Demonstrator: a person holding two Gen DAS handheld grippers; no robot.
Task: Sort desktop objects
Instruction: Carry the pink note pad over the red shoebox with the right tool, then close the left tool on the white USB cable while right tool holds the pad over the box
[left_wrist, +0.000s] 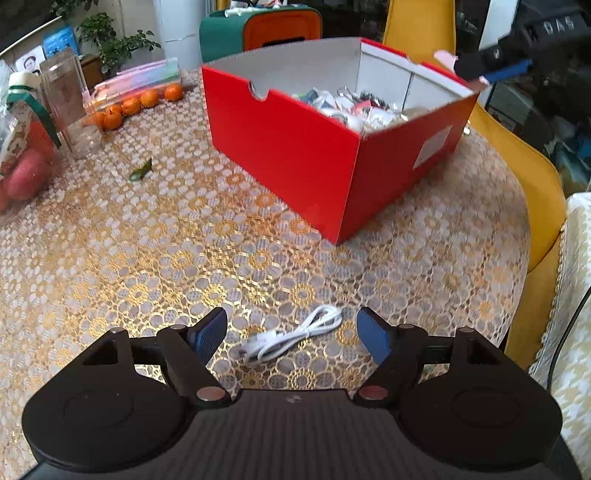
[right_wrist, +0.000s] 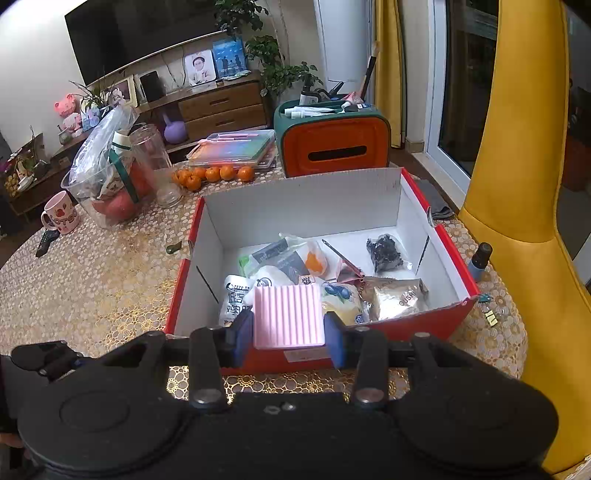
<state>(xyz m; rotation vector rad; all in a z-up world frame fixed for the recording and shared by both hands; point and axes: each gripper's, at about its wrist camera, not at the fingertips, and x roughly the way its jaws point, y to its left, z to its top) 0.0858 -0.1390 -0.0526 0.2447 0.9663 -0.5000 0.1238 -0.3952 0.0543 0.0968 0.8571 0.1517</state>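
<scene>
Cable (left_wrist: 291, 338), white and coiled, lies on the bench (left_wrist: 147, 240) between the left gripper (left_wrist: 291, 332)'s released jaws, touched by neither pad. At 12 o'clock beyond it stands the red box (left_wrist: 295, 155), its contents a blur from this side. The right gripper (right_wrist: 289, 328) clenches a pink ribbed case (right_wrist: 288, 317) above the box's near rim; the case hides part of the packets (right_wrist: 391, 299) inside. Farther off at 10 o'clock, oranges (right_wrist: 212, 173) sit half behind a glass jar (right_wrist: 157, 162).
</scene>
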